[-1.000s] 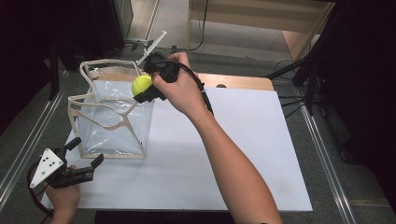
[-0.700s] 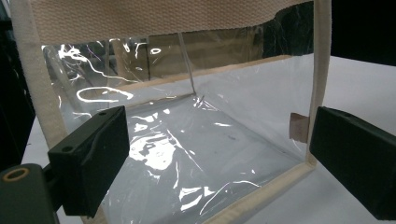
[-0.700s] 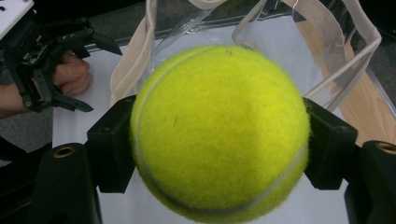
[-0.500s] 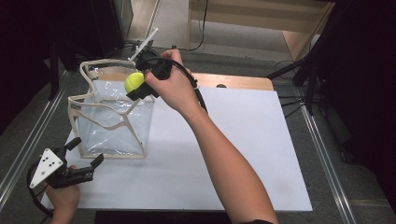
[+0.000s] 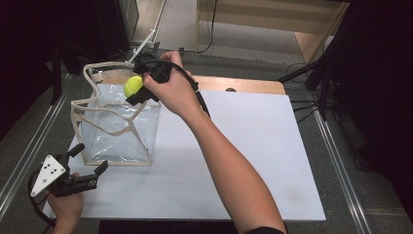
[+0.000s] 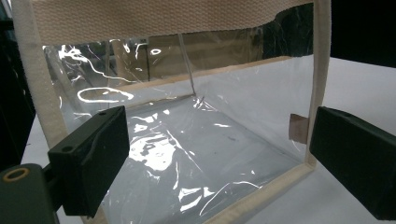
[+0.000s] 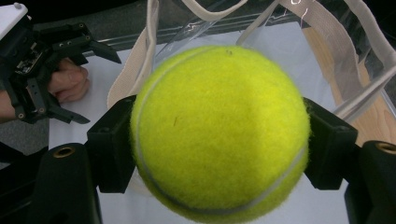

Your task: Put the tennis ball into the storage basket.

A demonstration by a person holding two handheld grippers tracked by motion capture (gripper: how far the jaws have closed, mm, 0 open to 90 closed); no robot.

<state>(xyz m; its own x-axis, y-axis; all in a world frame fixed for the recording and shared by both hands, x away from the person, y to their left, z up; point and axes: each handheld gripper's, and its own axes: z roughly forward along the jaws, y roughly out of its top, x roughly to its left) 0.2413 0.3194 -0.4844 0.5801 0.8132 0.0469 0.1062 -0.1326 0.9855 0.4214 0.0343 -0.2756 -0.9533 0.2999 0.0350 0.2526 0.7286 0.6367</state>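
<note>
Here the bench (image 5: 253, 146) carried a clear bag (image 5: 117, 131) with cream webbing edges, standing open-topped just ahead of the left tongs (image 5: 87, 165). Those tongs rested low at the near left corner, jaws spread wide apart, facing the bag's side and touching nothing. The right tongs (image 5: 137, 93) hung above the bag's open mouth, clamped on a yellow tennis ball (image 5: 132, 87).

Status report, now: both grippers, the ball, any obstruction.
Right gripper shut on tennis ball, above the clear bag opening. Left gripper open, holding nothing, at the bag's near corner. Bag handles droop across the opening.
</note>
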